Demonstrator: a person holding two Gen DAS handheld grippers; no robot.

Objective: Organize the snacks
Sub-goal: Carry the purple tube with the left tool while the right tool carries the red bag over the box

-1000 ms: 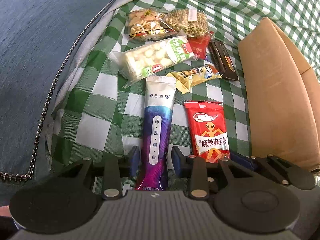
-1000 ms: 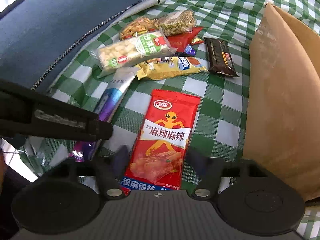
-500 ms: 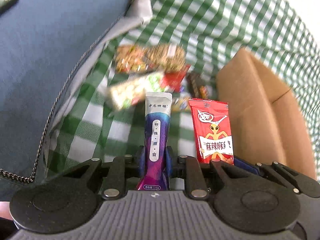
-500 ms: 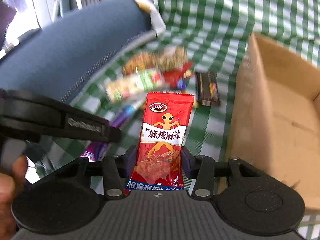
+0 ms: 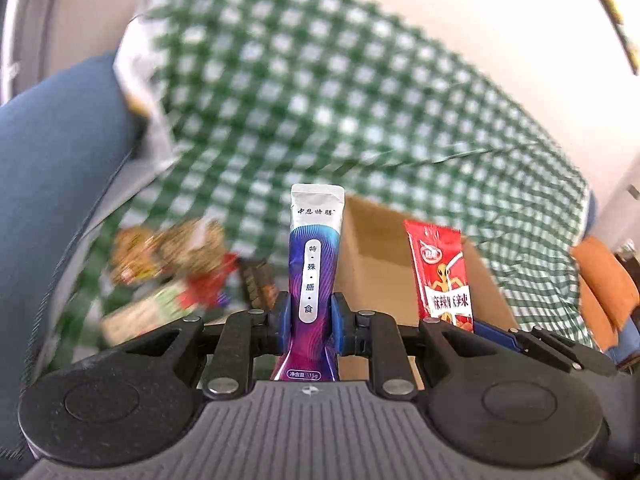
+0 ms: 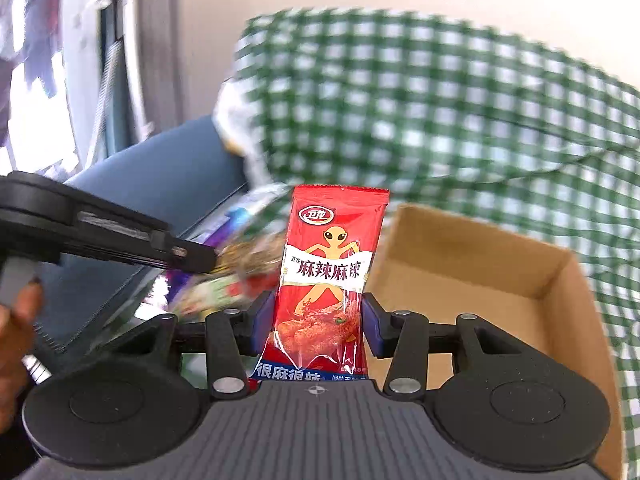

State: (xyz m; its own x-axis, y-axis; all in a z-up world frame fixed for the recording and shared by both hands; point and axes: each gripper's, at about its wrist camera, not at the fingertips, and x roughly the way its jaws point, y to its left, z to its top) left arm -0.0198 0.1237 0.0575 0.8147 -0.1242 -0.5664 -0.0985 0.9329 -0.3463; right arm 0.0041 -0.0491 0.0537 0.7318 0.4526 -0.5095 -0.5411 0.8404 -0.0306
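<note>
My left gripper point(image 5: 308, 316) is shut on a purple and white stick sachet point(image 5: 315, 264), held upright in the air. My right gripper point(image 6: 318, 328) is shut on a red spicy-snack packet point(image 6: 326, 280), also held upright; the packet also shows in the left wrist view point(image 5: 442, 276). An open cardboard box point(image 6: 480, 292) lies just right of the red packet and behind both snacks point(image 5: 376, 264). Several other snack packets point(image 5: 168, 268) lie blurred on the green checked cloth at the left.
A green checked cloth point(image 5: 320, 112) covers the surface. A blue cushion point(image 5: 52, 184) lies at the left. The left gripper's arm point(image 6: 100, 236) and the person's hand point(image 6: 16, 320) show in the right wrist view. An orange object point(image 5: 604, 280) sits at the far right.
Both grippers closed on their snacks a second ago and have lifted them off the cloth. Both views have since tilted up and toward the box, with its inside coming into sight.
</note>
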